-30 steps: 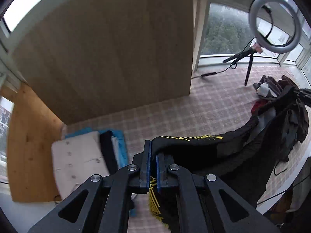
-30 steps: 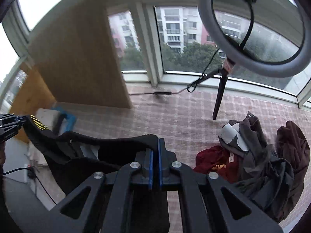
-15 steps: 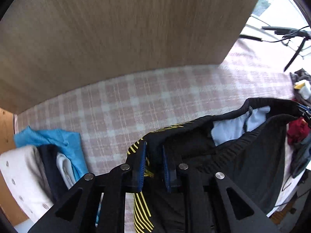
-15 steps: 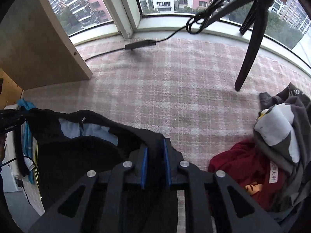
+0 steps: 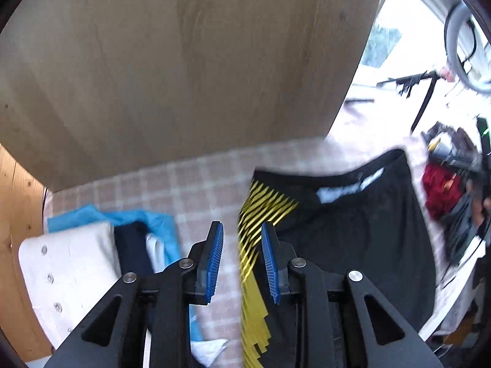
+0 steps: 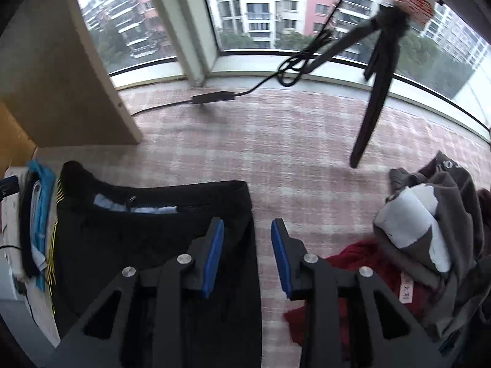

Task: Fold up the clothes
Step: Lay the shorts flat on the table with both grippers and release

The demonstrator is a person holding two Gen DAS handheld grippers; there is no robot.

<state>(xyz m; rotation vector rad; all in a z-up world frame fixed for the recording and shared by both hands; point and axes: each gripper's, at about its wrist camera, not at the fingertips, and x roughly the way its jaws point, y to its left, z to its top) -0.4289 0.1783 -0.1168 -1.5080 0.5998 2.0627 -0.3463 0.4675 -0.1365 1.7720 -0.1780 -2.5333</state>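
Note:
Black shorts (image 5: 353, 230) with a yellow striped side panel lie flat on the pink checked cloth (image 5: 184, 184). My left gripper (image 5: 241, 242) hovers over their yellow edge, its jaws opening, the blue pads not pressing the fabric. In the right wrist view the shorts (image 6: 138, 233) lie spread, waistband toward the window. My right gripper (image 6: 247, 239) hangs over their right edge with its jaws opening; the edge shows between the pads, untouched.
Folded clothes (image 5: 76, 260), white, navy and blue, are stacked at the left by a wooden panel (image 5: 184, 61). A heap of unfolded grey and red garments (image 6: 423, 245) lies at the right. A ring-light tripod (image 6: 374, 86) and cable stand near the window.
Both grippers came down with the shorts and let go of them; the shorts, held stretched in the air before, now lie flat on the cloth. Both pairs of jaws have parted.

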